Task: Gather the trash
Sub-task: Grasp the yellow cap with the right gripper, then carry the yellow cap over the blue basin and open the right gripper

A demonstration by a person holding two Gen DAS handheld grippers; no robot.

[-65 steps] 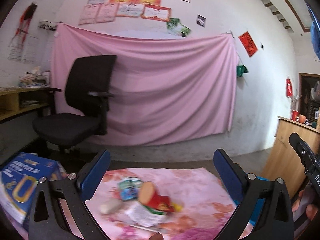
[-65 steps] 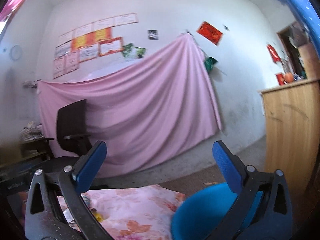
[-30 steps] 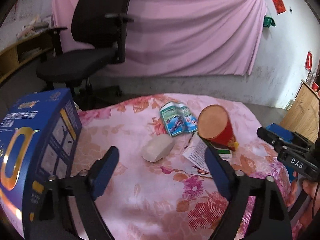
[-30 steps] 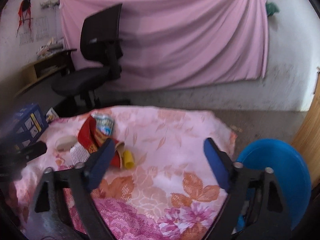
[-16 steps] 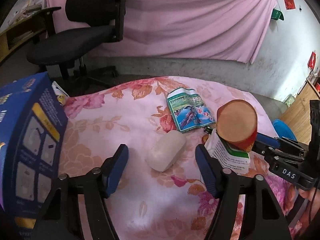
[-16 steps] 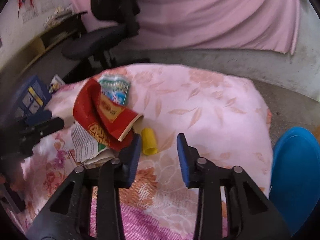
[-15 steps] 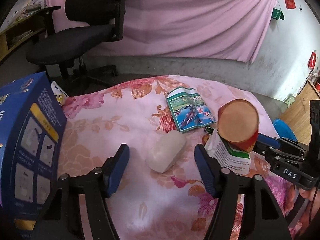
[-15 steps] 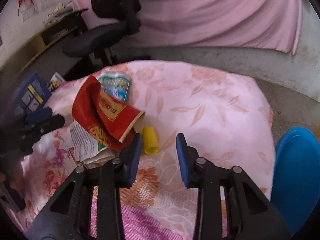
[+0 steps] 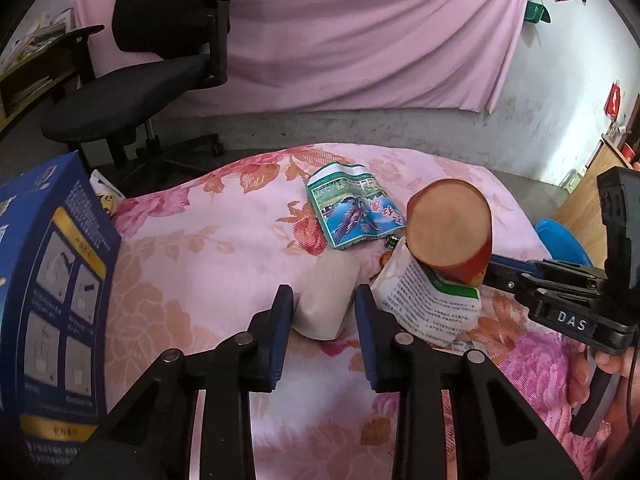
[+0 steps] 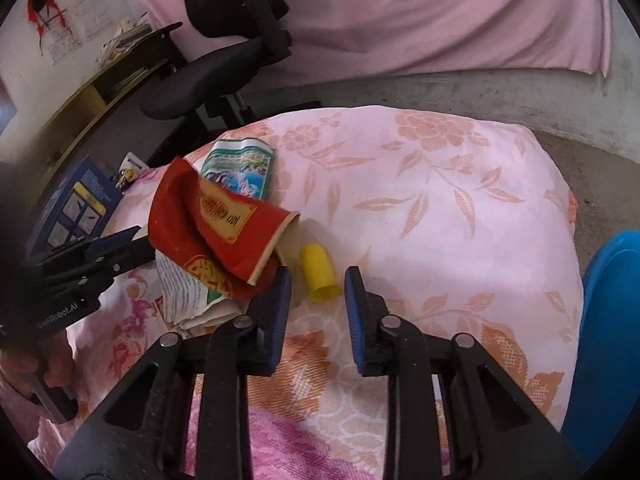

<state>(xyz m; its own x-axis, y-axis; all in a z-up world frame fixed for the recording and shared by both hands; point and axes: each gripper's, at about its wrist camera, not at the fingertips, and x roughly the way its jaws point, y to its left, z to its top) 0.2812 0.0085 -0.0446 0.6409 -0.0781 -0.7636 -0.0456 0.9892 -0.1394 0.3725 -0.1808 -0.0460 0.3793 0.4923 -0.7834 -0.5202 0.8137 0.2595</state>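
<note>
The left gripper (image 9: 323, 299) had just been closing, and its blue pads (image 9: 283, 312) sat on either side of a pale, rounded lump (image 9: 326, 300) (a soap-like white piece, its make unclear) that lay on the floral cloth (image 9: 224, 248); the pads looked to be touching its flanks. The right gripper (image 10: 316, 286) had also been narrowing its jaws, yet they were still parted, with a small yellow cap (image 10: 318, 277) lying just ahead of the gap and touched by neither pad.

Taking the crushed red paper cup (image 9: 450, 232) as the landmark: the white lump lay just beside it on the left in the left wrist view, the yellow cap just beside its mouth on the far side. Under the cup was a white printed wrapper (image 9: 430, 300), touching it. Beyond the cup lay a flattened green-and-blue packet (image 9: 354, 210), close to it. A dark blue carton (image 9: 44, 300) stood well apart from the cup at the cloth's left edge. A blue bin (image 10: 608, 340) stood off the cloth on the opposite side from the carton. Far behind the cup were a black office chair (image 9: 160, 60) and a pink drape (image 9: 360, 32) on the wall.
</note>
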